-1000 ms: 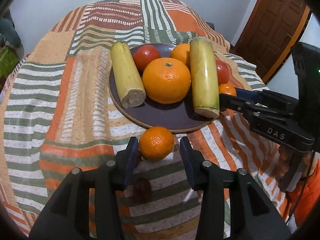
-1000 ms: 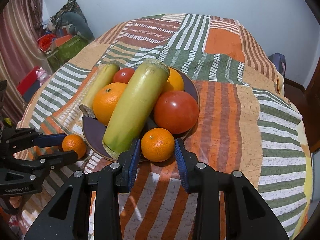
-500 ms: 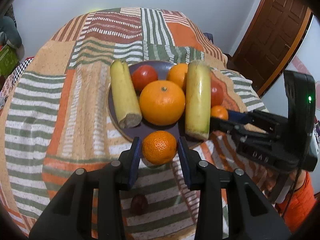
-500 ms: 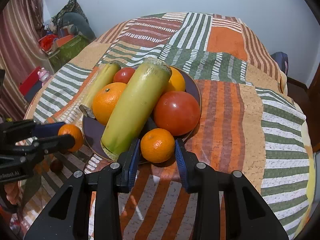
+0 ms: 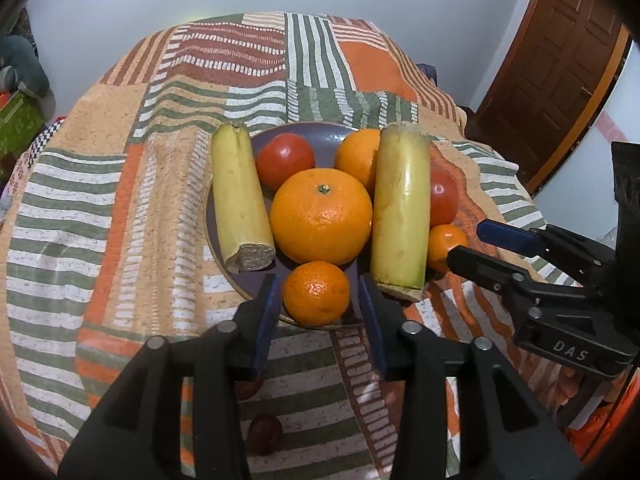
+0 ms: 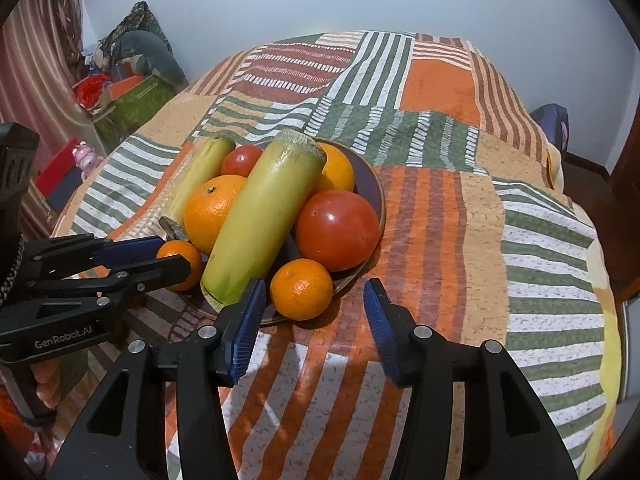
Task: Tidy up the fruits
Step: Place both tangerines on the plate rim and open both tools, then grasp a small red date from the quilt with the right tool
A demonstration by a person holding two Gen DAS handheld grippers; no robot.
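Note:
A dark purple plate [image 5: 312, 136] holds two cut yellow banana pieces [image 5: 240, 200], two tomatoes [image 5: 285, 160] and oranges, with a big orange [image 5: 321, 216] in the middle. My left gripper [image 5: 318, 304] has opened a little around a small mandarin [image 5: 316, 294] that sits on the plate's near rim. My right gripper [image 6: 314, 312] is open; a second mandarin [image 6: 301, 289] rests on the plate [image 6: 374, 184] edge just beyond its fingertips. The right gripper also shows in the left wrist view [image 5: 480, 246].
The plate sits on a round table under a striped patchwork cloth [image 6: 440, 140]. A small dark round thing [image 5: 264, 434] lies on the cloth below my left gripper. Boxes and clutter [image 6: 120, 96] stand by the wall at left. A wooden door [image 5: 560, 60] is at right.
My left gripper lifted the small mandarin off the cloth and set it on the plate's near rim. My right gripper opened and drew back from its mandarin, which stayed on the plate.

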